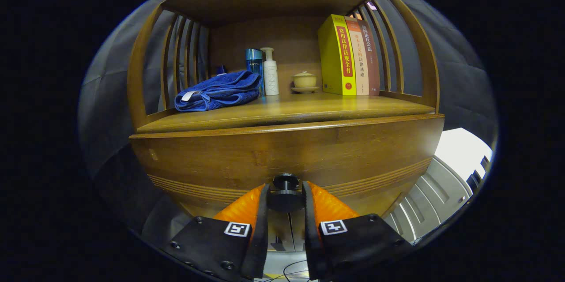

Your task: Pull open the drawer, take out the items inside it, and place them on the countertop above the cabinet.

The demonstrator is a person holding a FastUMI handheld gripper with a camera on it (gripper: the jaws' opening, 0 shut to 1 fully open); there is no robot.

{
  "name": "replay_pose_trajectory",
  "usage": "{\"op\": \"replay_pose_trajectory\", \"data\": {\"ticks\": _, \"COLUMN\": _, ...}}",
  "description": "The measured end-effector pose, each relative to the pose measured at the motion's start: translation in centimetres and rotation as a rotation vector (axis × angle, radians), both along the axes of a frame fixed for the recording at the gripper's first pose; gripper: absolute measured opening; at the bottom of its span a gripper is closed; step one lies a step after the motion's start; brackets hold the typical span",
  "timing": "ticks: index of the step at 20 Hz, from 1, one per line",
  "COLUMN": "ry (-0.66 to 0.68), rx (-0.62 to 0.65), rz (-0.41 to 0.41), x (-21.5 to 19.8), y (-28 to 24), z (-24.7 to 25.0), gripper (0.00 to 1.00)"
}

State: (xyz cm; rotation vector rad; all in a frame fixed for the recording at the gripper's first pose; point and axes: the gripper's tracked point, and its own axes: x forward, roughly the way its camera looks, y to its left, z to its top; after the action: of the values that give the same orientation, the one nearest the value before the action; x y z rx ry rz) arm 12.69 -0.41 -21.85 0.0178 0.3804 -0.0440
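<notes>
Step in hand: getting hold of the drawer to pull it open. Hand-held gripper (285, 198) closed around the round dark knob (285, 194), one finger pressed to each side. Drawer front (287, 154) directly ahead, looks fully closed; contents hidden. Above and beyond the fingers, the table (287, 110) carries a blue towel (218, 91), two bottles, a lidded cup and books. Next move likely calls for a straight pull back, grip kept firm.

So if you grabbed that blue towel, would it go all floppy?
Probably. The blue towel lies in soft folds on the countertop, so it would likely droop and unfold. It looks light and unlikely to slip. For now the tool grips the drawer knob.
</notes>
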Motion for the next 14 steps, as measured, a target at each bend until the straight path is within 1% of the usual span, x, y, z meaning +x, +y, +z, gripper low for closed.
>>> {"op": "replay_pose_trajectory", "data": {"ticks": 14, "ry": 0.039, "rx": 0.026, "rz": -0.022, "x": -8.6, "y": 0.5, "z": 0.5, "gripper": 0.44}}
